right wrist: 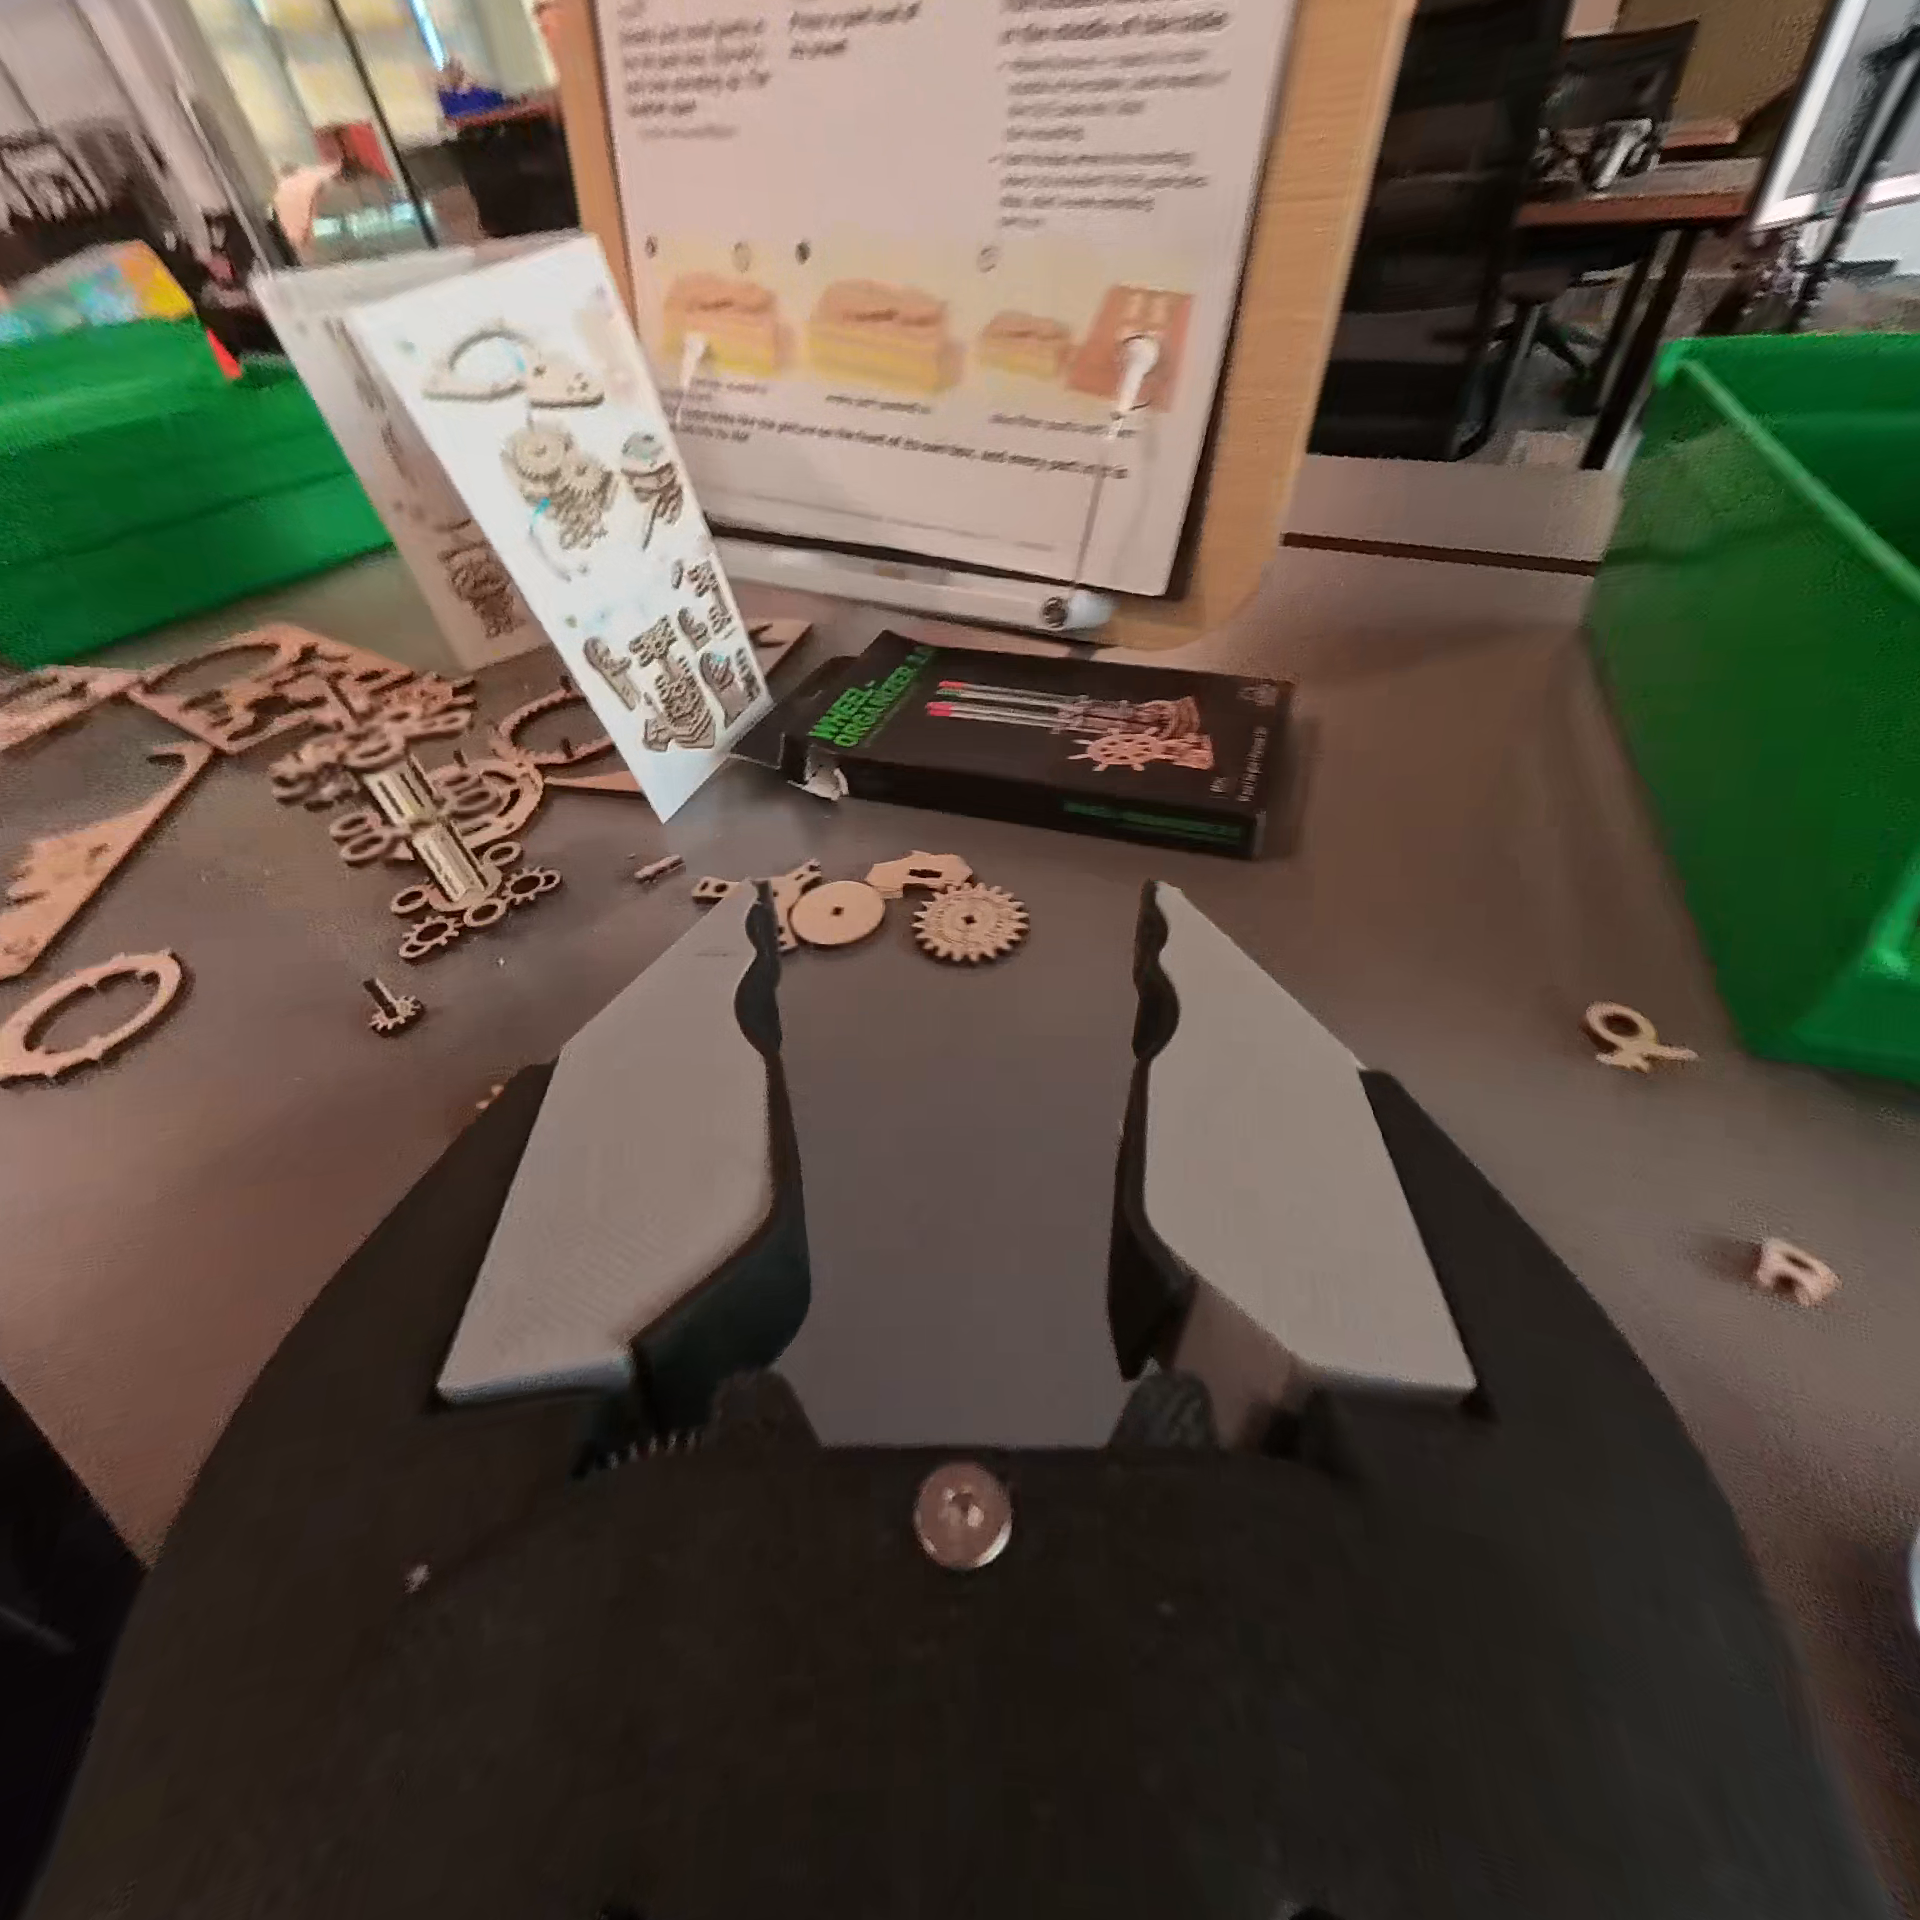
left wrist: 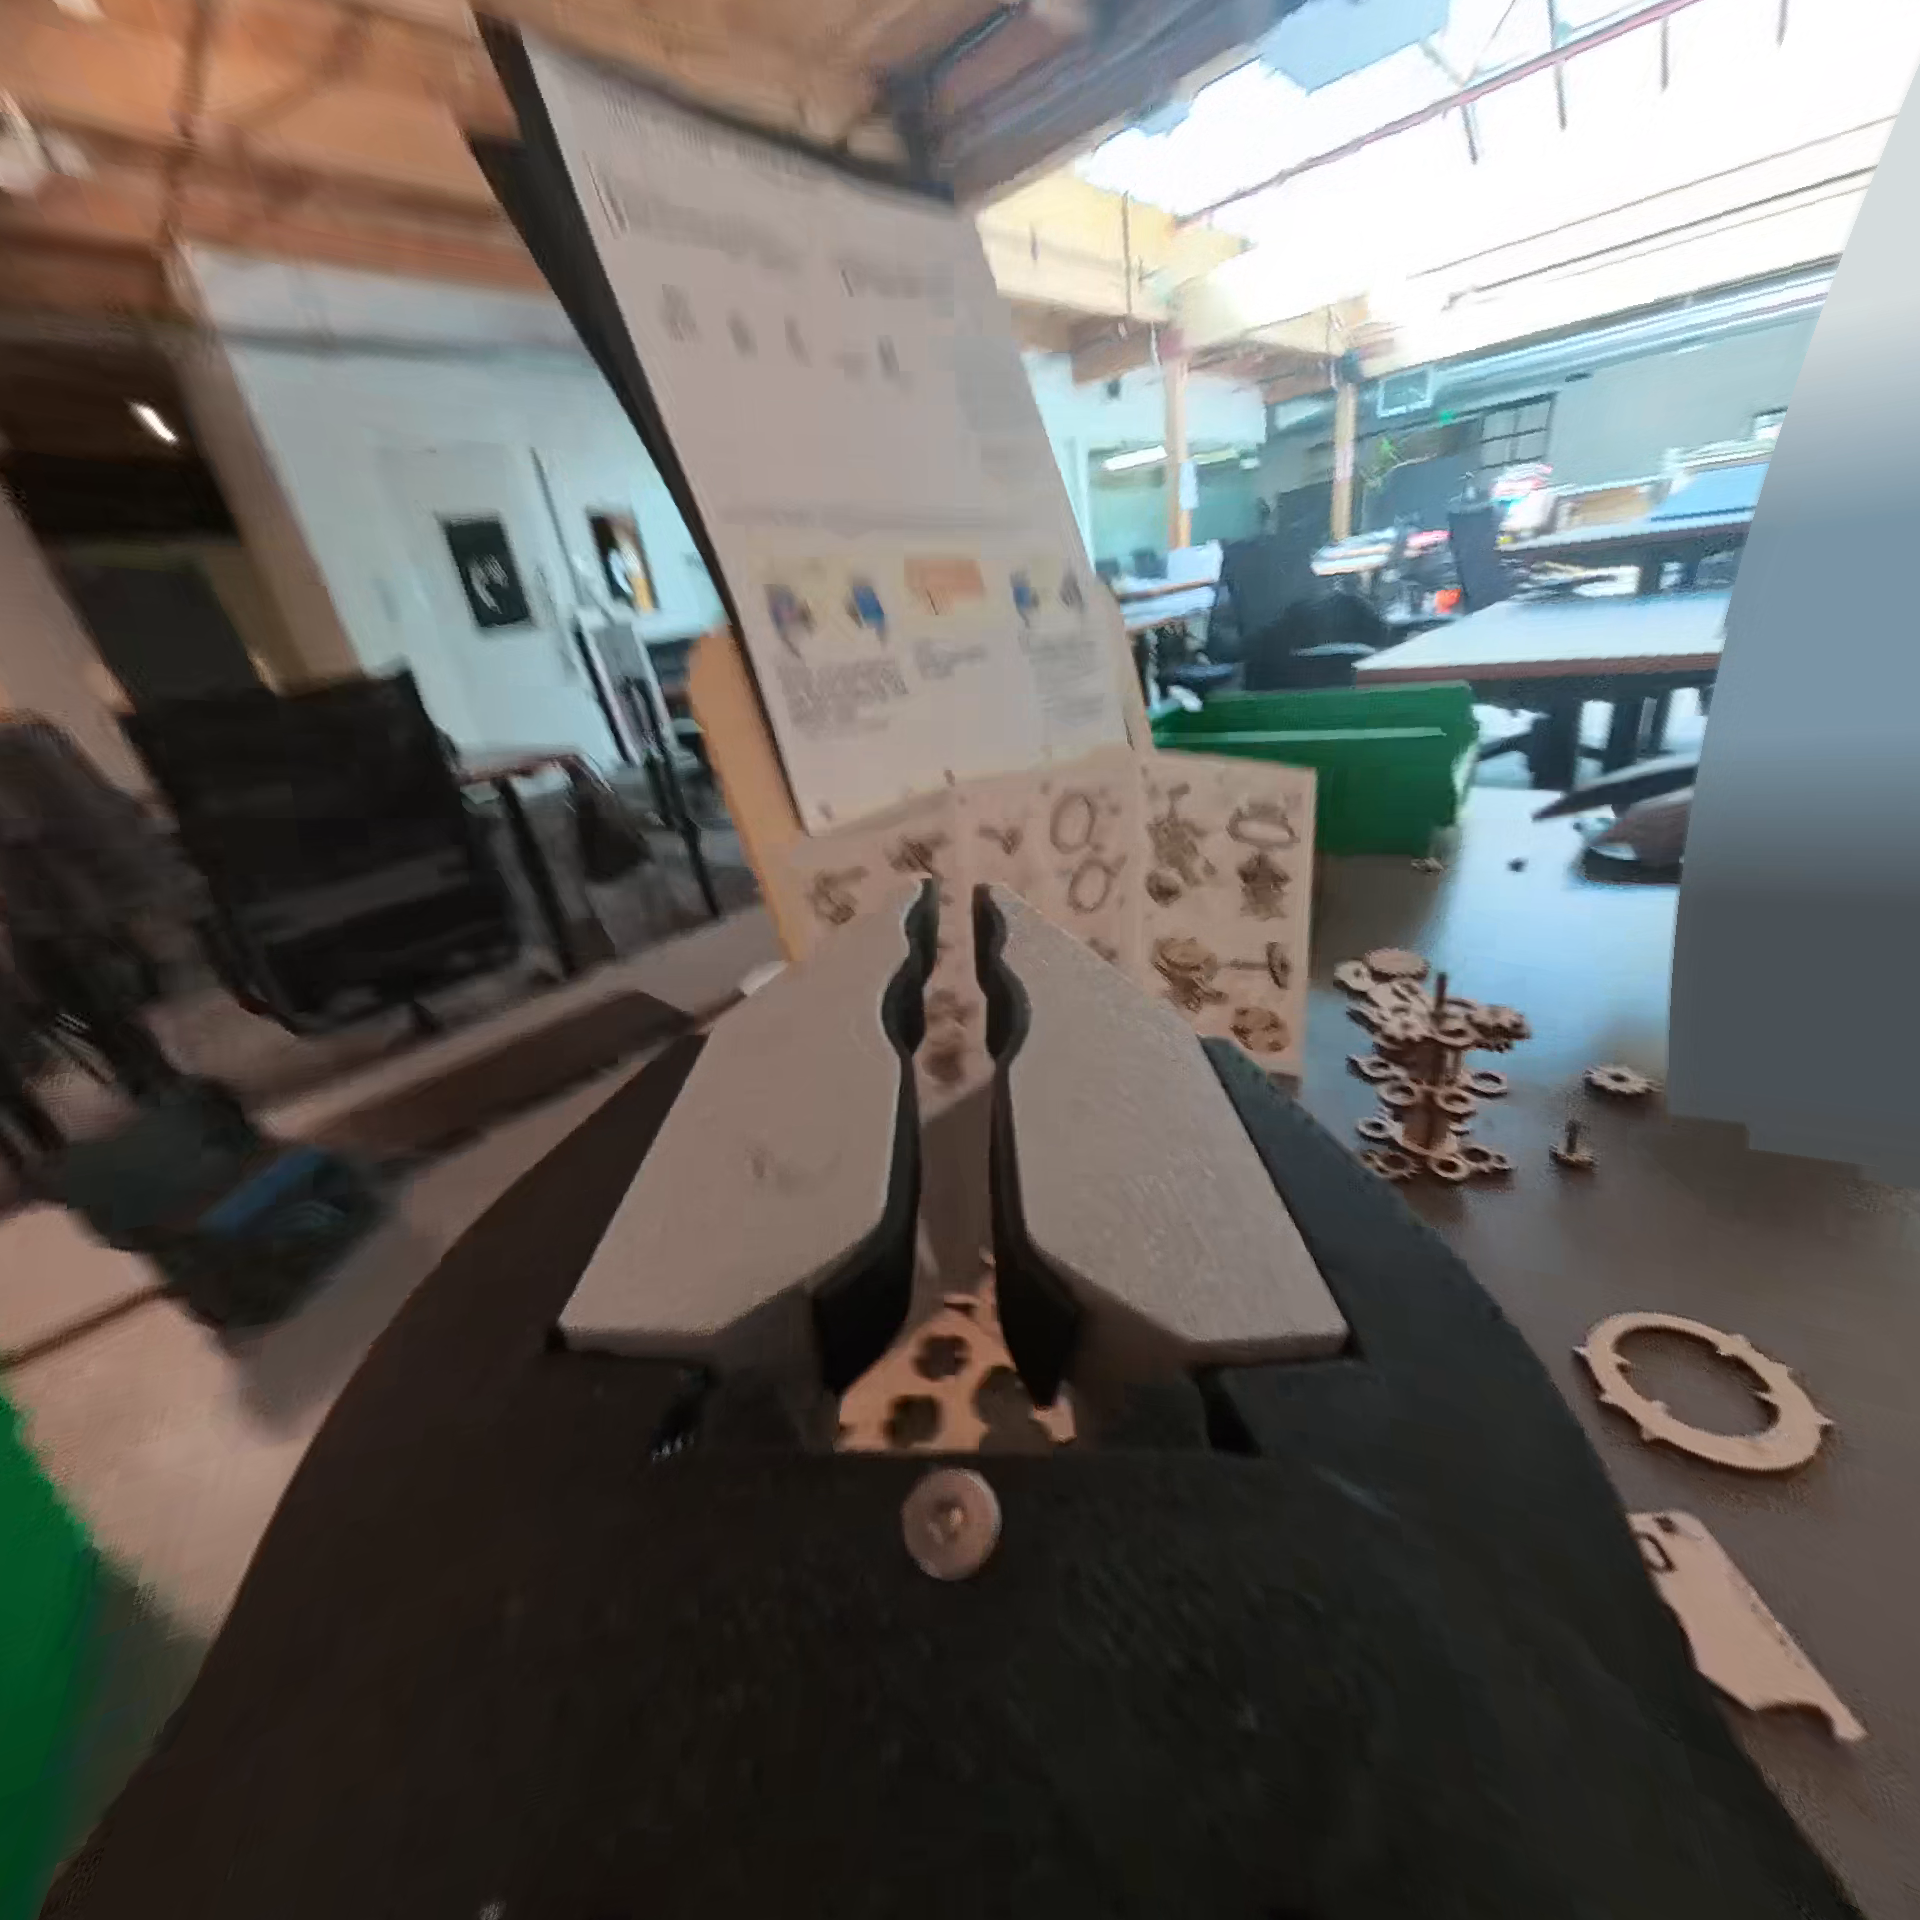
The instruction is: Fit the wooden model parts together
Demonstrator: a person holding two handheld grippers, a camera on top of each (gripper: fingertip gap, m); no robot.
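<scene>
Wooden parts (right wrist: 969, 921) scattered, grey table (right wrist: 1403, 935), workshop

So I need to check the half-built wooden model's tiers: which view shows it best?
The left wrist view: the model stands upright in side profile. The right wrist view shows it from above, blurrier, among loose parts.

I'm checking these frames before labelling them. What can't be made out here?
- Left wrist view: the perforated wooden piece in the left tool is mostly covered by the fingers; its outline is unknown.
- Left wrist view: a grey patch covers the right side.
- Right wrist view: the wooden sheets are cut off by the left edge.
- Right wrist view: the partly built model is blurred; its joints are unclear.
</scene>
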